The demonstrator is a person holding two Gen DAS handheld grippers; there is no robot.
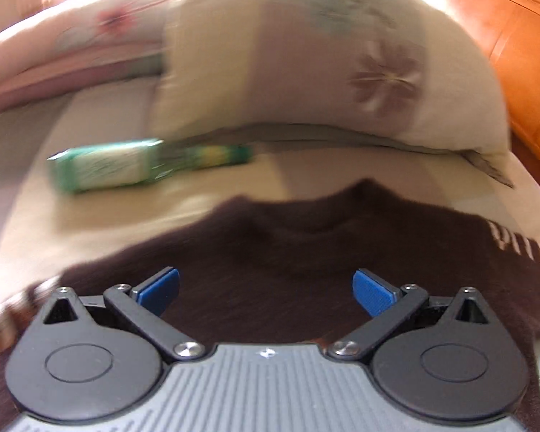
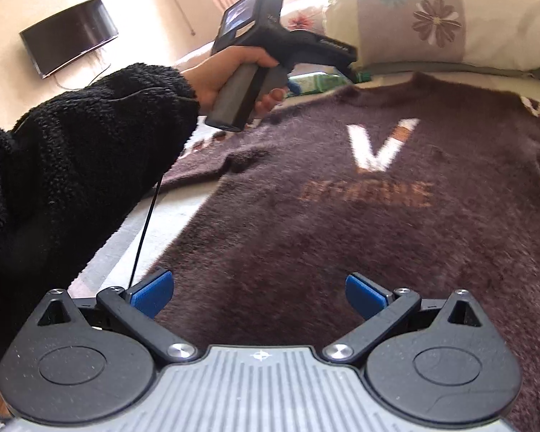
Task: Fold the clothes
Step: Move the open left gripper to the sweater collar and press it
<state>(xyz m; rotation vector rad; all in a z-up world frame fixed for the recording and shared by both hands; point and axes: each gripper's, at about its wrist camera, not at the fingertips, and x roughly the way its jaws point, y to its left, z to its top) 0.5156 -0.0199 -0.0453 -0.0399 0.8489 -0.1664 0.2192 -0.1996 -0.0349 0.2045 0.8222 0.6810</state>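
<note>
A dark brown fuzzy sweater (image 2: pixel 342 223) with a white V and orange lettering lies flat on the bed, front up, collar toward the pillow. My right gripper (image 2: pixel 258 293) hovers open over its lower hem with nothing between the blue pads. My left gripper (image 1: pixel 266 291) is open above the collar area of the sweater (image 1: pixel 288 252), empty as well; that view is motion-blurred. In the right wrist view a hand in a black fleece sleeve (image 2: pixel 72 165) holds the left gripper's handle (image 2: pixel 248 82) over the sweater's left shoulder.
A floral pillow (image 1: pixel 306 72) lies just beyond the collar on the cream sheet (image 1: pixel 72 223). A green packet (image 1: pixel 108 165) sits by the pillow's left. An orange-brown headboard (image 1: pixel 522 54) rises at the right. A wall-mounted TV (image 2: pixel 68 36) hangs at the far left.
</note>
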